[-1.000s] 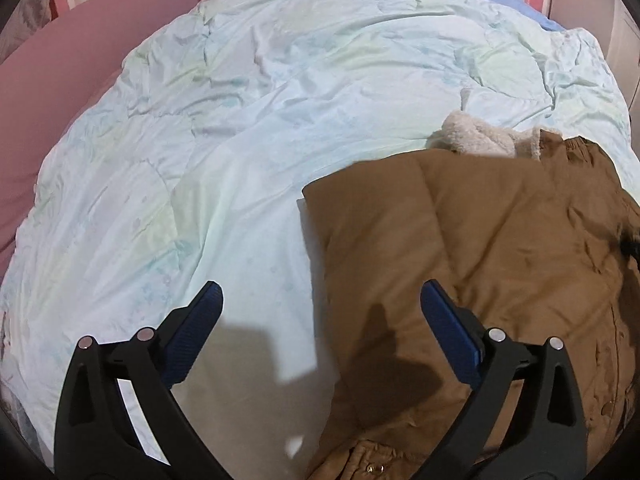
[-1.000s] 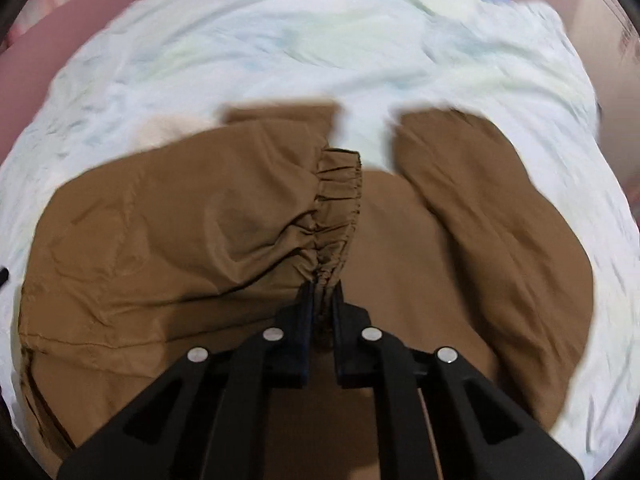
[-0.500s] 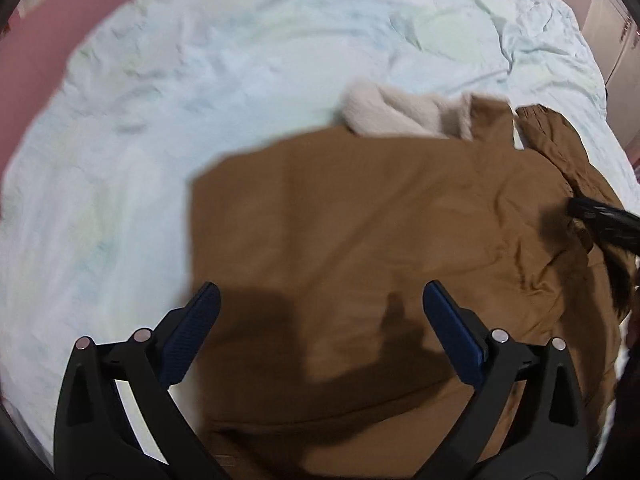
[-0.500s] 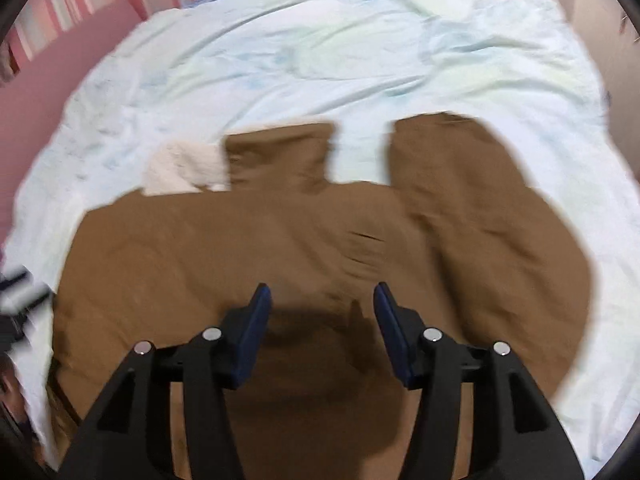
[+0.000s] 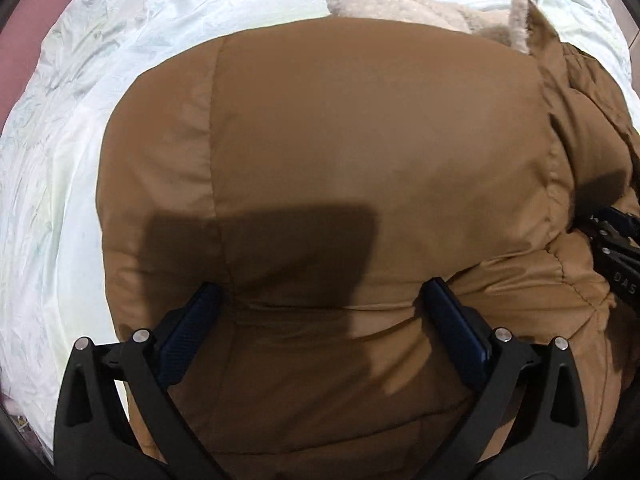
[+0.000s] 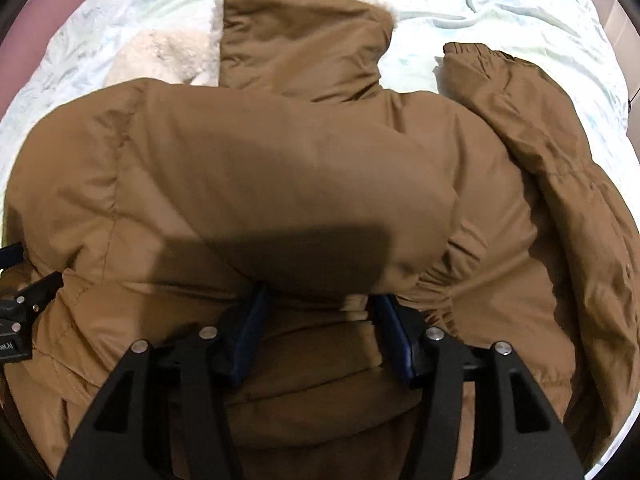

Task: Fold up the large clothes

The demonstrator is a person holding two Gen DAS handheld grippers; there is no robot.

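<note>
Plainly, with both the left gripper (image 5: pixel 320 320) and right gripper (image 6: pixel 320 320) spread apart and gripping nothing, the puffy brown coat (image 6: pixel 280 168) risks springing unfolded.

You cannot see the tips of your right gripper (image 6: pixel 320 300): a folded sleeve (image 6: pixel 280 200) of the brown jacket (image 5: pixel 340 140) bulges over them, so whether they touch cloth is unclear. Your left gripper (image 5: pixel 320 300) shows its fingers, but its body is cut off at the bottom edge. The jacket's hem runs out of both views below. The fleece lining (image 5: pixel 400 4) is mostly covered by the jacket's back. The bedding (image 5: pixel 60 160) beneath is hidden. Lettering on the other gripper's body at each frame edge is cropped and unreadable.
</note>
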